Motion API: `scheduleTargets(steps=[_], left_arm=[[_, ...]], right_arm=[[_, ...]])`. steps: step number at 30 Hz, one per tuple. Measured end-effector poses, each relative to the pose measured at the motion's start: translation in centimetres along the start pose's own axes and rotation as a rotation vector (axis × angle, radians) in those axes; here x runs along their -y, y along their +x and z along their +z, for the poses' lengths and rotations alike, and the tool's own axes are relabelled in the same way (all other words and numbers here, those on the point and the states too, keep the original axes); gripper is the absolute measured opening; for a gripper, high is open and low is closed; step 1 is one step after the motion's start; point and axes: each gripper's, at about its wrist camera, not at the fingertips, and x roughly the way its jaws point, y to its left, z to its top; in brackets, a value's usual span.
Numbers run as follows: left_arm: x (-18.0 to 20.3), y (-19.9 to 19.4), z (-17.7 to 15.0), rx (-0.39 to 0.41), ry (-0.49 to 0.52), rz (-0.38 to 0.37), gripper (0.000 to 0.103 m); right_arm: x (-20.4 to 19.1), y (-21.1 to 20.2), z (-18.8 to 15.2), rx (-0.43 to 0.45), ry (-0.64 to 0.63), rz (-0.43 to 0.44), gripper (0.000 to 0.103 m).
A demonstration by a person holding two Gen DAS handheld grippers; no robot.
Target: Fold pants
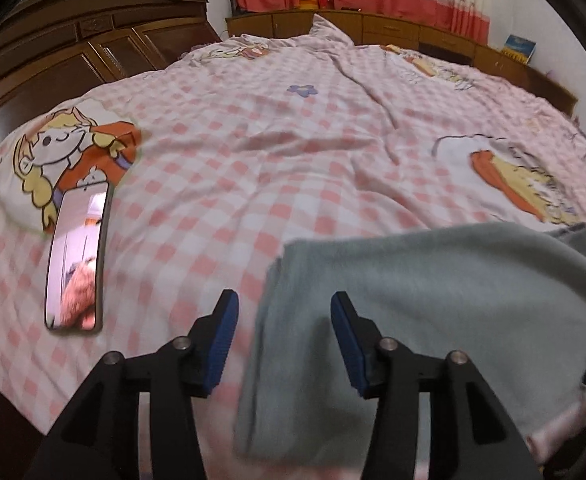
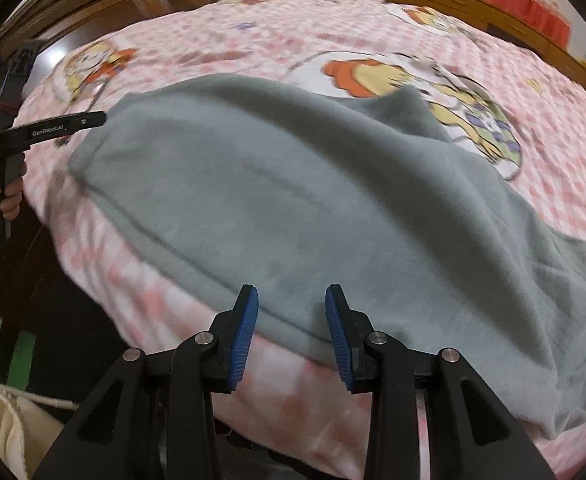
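One pair of grey-green pants (image 2: 293, 200) lies on one pink checked bed (image 1: 253, 184) near its front edge, one phone (image 1: 78, 258) near its left edge, and two grippers, left gripper (image 1: 284, 338) and right gripper (image 2: 292, 334).

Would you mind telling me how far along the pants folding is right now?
Done: the grey pants lie on the checked bedcover in a doubled layer, so at least one fold looks made. In hand: nothing; the left gripper and right gripper are both open above the near edge, gripping no cloth. Left: probably another fold and smoothing, since the far corner still sticks up unevenly.
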Motion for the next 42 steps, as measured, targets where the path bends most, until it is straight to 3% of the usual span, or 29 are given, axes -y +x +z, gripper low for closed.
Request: scheduleTargets(steps=[6,10,14,16,18,28,34,41,42], left_arm=[[2.9,-2.7,-3.0,-0.022,0.082,-0.083,0.06],[5.0,-2.8,-4.8,-0.044,0.154,-0.114,0.061],[5.9,-2.5,-5.7,-0.062,0.161,-0.148,0.061],[6.0,-2.5,-5.9,-0.064,0.155,-0.17,0.061],[6.3,-2.7,-6.1,-0.064,0.157,-0.194,0.061],[10.1,-3.9,-8.1,-0.049,0.279,-0.253,0.068],[12.0,-3.0,-8.5,-0.047,0.28,-0.295,0.068],[13.1,-2.5,-8.2,0.049,0.261,-0.191,0.068],[12.9,-2.7,-8.1,0.066,0.251,-0.176,0.063]], right_arm=[[-2.4,1.0,-0.1,-0.028,-0.107,-0.024,0.036],[-3.0,2.4,0.1,-0.042,-0.154,-0.08,0.036],[-3.2,2.6,0.2,-0.014,-0.155,-0.107,0.036],[-3.2,2.4,0.2,0.0,-0.147,-0.099,0.029],[-3.0,2.1,0.4,0.018,-0.119,-0.059,0.006],[-2.6,-0.4,2.0,0.095,-0.054,-0.013,0.003],[-1.8,-1.1,2.8,0.117,0.01,0.027,0.003],[-1.9,-1.7,2.7,0.111,0.016,0.065,0.003],[-1.9,-1.7,2.6,0.107,0.013,0.074,0.003]])
